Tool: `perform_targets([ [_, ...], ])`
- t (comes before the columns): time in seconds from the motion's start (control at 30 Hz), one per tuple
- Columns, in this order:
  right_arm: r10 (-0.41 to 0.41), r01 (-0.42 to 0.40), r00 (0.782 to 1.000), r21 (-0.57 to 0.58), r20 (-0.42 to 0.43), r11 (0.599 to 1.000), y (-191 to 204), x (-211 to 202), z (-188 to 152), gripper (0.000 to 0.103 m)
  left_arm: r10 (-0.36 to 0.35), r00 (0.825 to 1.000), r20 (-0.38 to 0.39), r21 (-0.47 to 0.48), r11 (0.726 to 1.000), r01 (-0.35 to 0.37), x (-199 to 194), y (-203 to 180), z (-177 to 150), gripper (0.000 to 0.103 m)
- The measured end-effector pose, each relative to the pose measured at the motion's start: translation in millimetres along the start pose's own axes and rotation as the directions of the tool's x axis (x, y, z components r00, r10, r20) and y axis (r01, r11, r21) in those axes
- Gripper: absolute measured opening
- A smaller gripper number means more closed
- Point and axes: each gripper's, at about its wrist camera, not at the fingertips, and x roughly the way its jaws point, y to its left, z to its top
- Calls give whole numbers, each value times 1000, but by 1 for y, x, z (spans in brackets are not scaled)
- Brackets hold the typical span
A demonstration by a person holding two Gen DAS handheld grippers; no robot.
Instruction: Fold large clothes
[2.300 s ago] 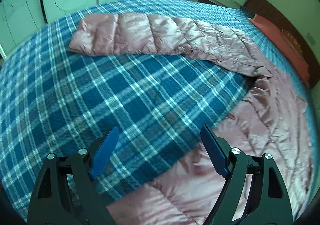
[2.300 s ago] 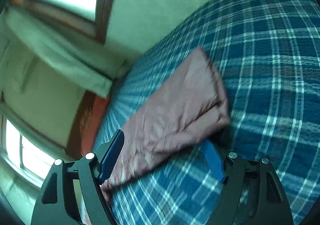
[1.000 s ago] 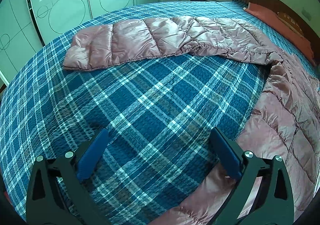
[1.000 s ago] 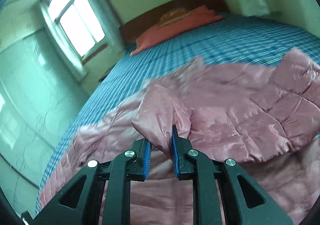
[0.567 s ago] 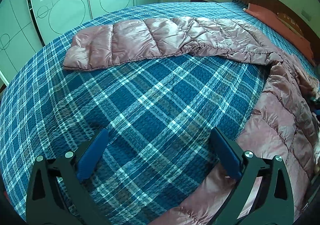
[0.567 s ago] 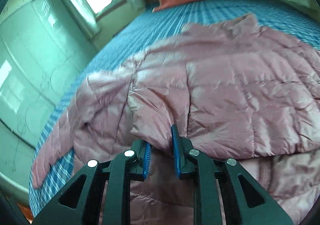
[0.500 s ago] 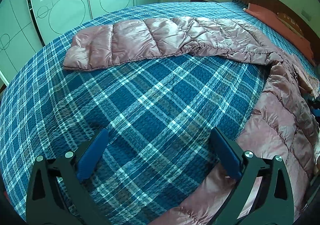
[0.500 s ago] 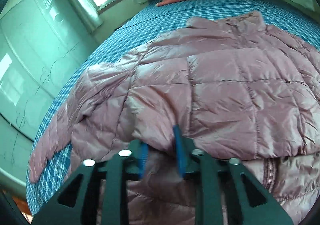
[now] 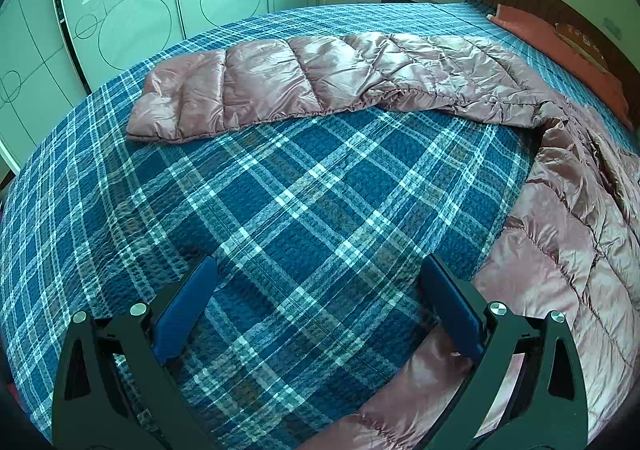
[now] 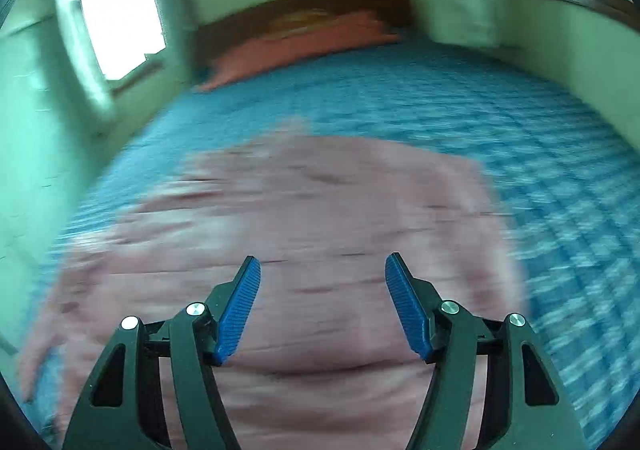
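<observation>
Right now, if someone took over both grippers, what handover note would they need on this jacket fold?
Left gripper: jaws wide open, empty, low over the plaid bedspread beside the jacket's hem.
Right gripper: jaws have just been opening, nothing between them; its view is blurred.
Pink puffer jacket: lying on the bed, body in front of the right gripper.
Done: right-side sleeve folded over the body and released.
Left: the other sleeve is stretched flat across the bedspread; fold it in, then probably fold the body.
</observation>
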Motion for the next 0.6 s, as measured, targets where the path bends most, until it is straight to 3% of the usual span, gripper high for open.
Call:
perform_targets([
  [0.07, -73, 74, 994, 7, -81, 997, -21, 24, -7, 60, 0, 1000, 0, 0, 1000, 0, 0, 0, 0, 101],
  [0.1, -64, 65, 989, 5, -137, 998, -29, 39, -14, 60, 0, 1000, 0, 0, 1000, 0, 0, -1, 0, 101],
  [0.2, -72, 64, 989, -64, -128, 996, -20, 36, -11, 60, 0, 1000, 1, 0, 1000, 0, 0, 0, 0, 101],
  [0.3, -47, 44, 995, -35, -84, 998, -19, 30, 8, 60, 3, 1000, 0, 2, 1000, -3, 1, 0, -1, 101],
  [0.4, -83, 82, 995, -13, -56, 997, -23, 39, 26, 61, 0, 1000, 1, 0, 1000, 0, 0, 0, 0, 101],
  [0.53, -123, 120, 982, -33, -143, 992, -25, 86, 28, 66, 1, 1000, 1, 1, 1000, -1, 1, 0, 0, 101],
  [0.6, -149, 142, 981, -66, -123, 988, -19, 79, 28, 66, 0, 1000, 1, 0, 1000, 0, 1, 0, -1, 101],
])
